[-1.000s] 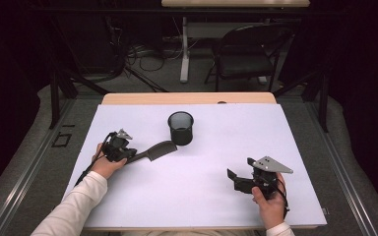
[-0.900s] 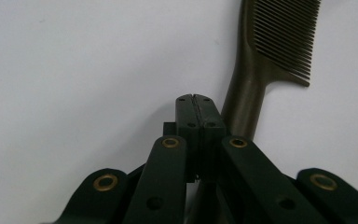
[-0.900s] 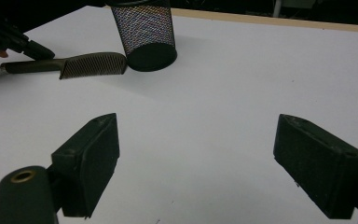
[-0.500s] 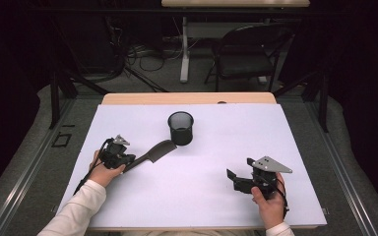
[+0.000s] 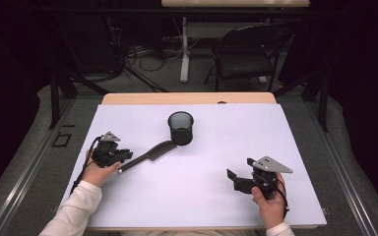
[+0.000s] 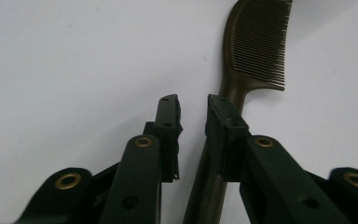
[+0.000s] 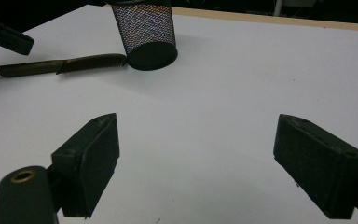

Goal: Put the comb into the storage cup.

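The left hand-held gripper (image 5: 124,156) sits low over the table (image 5: 295,147), just at the handle end of a dark comb (image 5: 147,155). Its jaws have just been opening: a narrow gap stands between the two pads, and in the left gripper view (image 6: 192,108) the comb's (image 6: 242,70) handle runs under the right-hand pad and out ahead of the tips. The pads do not press on it; the comb lies flat on the white surface, loose. Its toothed head reaches away from that gripper toward a black mesh cup (image 5: 180,128), which stands upright just beyond the comb's far end, the two close enough that I cannot tell whether they touch.

The right hand-held gripper (image 5: 237,178) is held by the other hand near the person's edge of the table, well apart from the comb and the cup. Its jaws stand wide, with nothing but bare tabletop between them in the right gripper view (image 7: 209,154). From that gripper the mesh cup (image 7: 144,32) is ahead and to the left, and the comb (image 7: 60,65) lies left of the cup's base, teeth end nearest the cup.
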The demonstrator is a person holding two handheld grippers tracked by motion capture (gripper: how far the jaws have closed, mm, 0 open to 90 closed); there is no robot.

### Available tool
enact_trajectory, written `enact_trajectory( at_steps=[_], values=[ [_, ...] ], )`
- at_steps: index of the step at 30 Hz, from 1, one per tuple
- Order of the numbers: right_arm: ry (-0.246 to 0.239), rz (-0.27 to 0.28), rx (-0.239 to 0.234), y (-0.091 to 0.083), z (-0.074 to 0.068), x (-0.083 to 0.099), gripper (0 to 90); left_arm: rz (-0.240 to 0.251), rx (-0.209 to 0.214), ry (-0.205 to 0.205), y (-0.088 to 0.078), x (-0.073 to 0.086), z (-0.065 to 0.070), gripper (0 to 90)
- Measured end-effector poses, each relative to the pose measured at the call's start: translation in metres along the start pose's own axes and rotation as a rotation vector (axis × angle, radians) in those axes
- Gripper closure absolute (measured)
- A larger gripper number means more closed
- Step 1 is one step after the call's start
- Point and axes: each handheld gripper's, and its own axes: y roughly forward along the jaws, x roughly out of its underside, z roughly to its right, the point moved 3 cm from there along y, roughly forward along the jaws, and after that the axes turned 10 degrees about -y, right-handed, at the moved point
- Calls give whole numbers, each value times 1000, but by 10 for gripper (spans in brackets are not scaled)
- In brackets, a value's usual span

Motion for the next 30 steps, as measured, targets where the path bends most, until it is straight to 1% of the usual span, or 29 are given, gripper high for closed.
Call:
enact_trajectory(
  at_steps=[1, 4, 5, 6, 7, 8, 11, 16, 17, 18, 19, 21, 23, 24, 25, 26, 27, 28, 30],
  values=[
    [1, 0, 0, 0, 0, 0, 144, 2, 1, 2, -1, 0, 0, 702],
    [-5, 1, -1, 0, 0, 0, 144, 16, 4, -15, -5, 0, -1, 660],
    [-4, -1, -1, 0, 0, 0, 144, 18, 8, -14, -6, 1, -1, 637],
    [-2, -1, -1, 0, 0, 0, 144, 19, 10, -11, -7, 1, -2, 610],
    [-2, 0, -2, 0, 0, 0, 144, 20, 13, -19, -7, 1, -1, 579],
    [-2, 0, -1, 0, 0, 0, 144, 19, 18, -21, -7, 1, -2, 565],
    [-3, -1, -2, 0, 0, 0, 144, 24, 26, -29, -7, 1, -2, 484],
    [-6, 0, -2, 0, 0, 0, 144, 32, 34, -36, -9, 1, -3, 438],
    [-2, -1, -1, 0, 0, 0, 144, 34, 39, -31, -10, 0, -3, 434],
    [-2, -1, -1, 0, 0, 0, 144, 41, 52, -36, -11, 0, -4, 434],
    [-6, 0, -2, 0, 0, 0, 144, 39, 49, -40, -13, -1, -5, 434],
    [-5, -1, -3, 0, 0, 0, 144, 53, 42, -54, -17, -2, -7, 429],
    [-3, -7, -2, 0, 0, 0, 144, 76, 35, -43, -21, -4, -9, 409],
    [-2, -3, -1, 0, 0, 0, 144, 88, 24, -40, -22, -4, -10, 390],
    [-3, -3, -1, 0, 0, 0, 144, 87, 21, -40, -24, -5, -10, 384],
    [-3, -6, -3, 0, 0, 0, 144, 79, 44, -60, -25, -5, -11, 383],
    [-2, -7, -3, 0, 0, 0, 144, 67, 54, -70, -25, -5, -12, 361],
    [-4, -10, -5, 0, 0, 0, 144, 67, 54, -76, -26, -5, -13, 336],
    [-4, -5, -4, 1, -1, 0, 144, 75, 49, -76, -28, -5, -13, 297]
  ],
)
